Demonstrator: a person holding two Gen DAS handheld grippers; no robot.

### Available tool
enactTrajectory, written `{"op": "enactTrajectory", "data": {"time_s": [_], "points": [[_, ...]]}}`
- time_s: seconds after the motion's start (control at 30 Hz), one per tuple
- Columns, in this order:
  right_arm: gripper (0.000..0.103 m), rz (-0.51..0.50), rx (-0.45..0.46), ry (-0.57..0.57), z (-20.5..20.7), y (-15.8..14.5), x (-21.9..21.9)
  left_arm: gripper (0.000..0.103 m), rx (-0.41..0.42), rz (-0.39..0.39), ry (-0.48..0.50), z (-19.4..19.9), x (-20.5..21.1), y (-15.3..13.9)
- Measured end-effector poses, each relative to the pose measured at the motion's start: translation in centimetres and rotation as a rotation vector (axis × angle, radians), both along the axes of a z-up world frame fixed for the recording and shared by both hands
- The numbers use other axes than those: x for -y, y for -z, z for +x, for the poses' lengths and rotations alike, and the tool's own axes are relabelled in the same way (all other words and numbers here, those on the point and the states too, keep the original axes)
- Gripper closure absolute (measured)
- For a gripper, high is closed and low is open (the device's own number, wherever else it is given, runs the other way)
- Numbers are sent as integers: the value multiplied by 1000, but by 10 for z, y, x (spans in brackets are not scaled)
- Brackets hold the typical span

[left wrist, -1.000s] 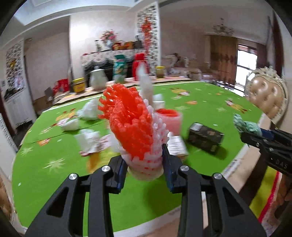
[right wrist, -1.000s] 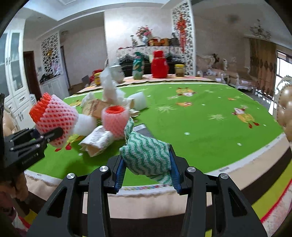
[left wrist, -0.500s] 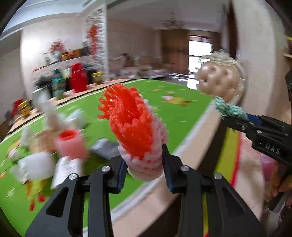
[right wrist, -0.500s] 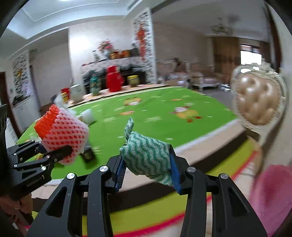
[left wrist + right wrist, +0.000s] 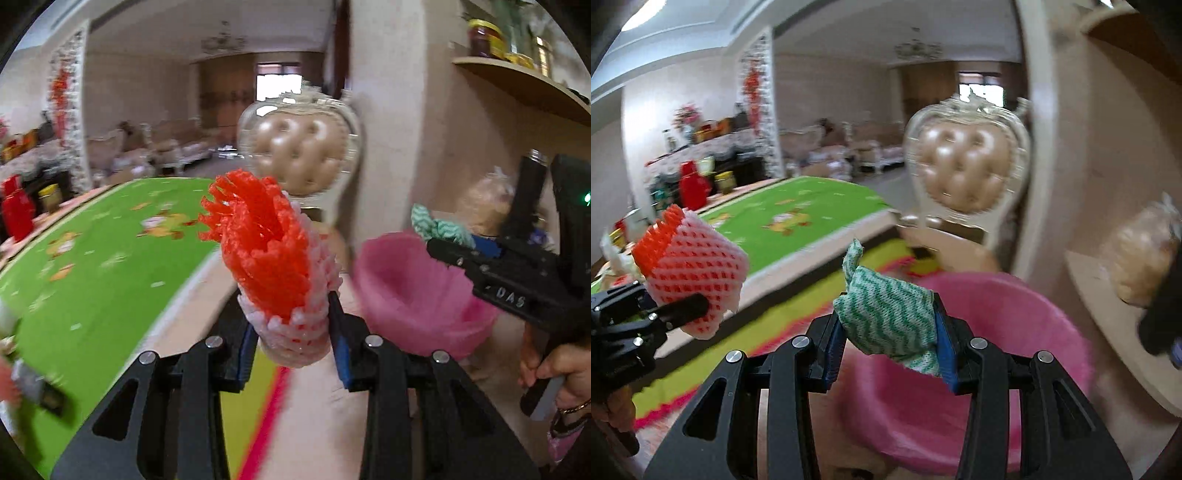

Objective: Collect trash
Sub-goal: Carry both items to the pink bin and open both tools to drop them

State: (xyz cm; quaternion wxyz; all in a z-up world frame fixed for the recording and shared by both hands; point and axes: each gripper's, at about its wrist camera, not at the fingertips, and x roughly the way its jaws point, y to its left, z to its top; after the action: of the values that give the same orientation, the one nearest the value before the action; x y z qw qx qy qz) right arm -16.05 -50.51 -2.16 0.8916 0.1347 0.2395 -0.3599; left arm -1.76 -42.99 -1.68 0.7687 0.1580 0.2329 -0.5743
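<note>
the left gripper [image 5: 291, 317] is pinched on a white-and-red foam fruit net sleeve [image 5: 275, 266], its blue pads pressing the sleeve's lower end from both sides. the sleeve's long axis runs up and away from the fingers, red frayed end on top, tilted a little leftward. the right gripper [image 5: 886, 328] is clamped narrow around a crumpled green-and-white zigzag cloth rag [image 5: 886, 314], one twisted corner sticking up. directly below the rag sits a round pink plastic basin [image 5: 1015, 332] (blurred). beside it lie the green patterned tablecloth [image 5: 798, 218] and a tufted beige chair [image 5: 964, 170].
</note>
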Motion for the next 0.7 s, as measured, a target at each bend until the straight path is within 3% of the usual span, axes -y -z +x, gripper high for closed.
{"op": "enactTrajectory", "data": {"time_s": [0.3, 0.57, 0.67, 0.7], "points": [[61, 61, -17, 135, -61, 30, 39, 69, -53, 24, 200, -58, 83, 17], [59, 90, -18, 132, -65, 44, 57, 66, -97, 79, 259, -61, 116, 34], [53, 101, -13, 122, -64, 45, 59, 60, -116, 97, 276, -60, 126, 44], [42, 106, -9, 121, -64, 46, 61, 57, -112, 99, 280, -59, 127, 47]]}}
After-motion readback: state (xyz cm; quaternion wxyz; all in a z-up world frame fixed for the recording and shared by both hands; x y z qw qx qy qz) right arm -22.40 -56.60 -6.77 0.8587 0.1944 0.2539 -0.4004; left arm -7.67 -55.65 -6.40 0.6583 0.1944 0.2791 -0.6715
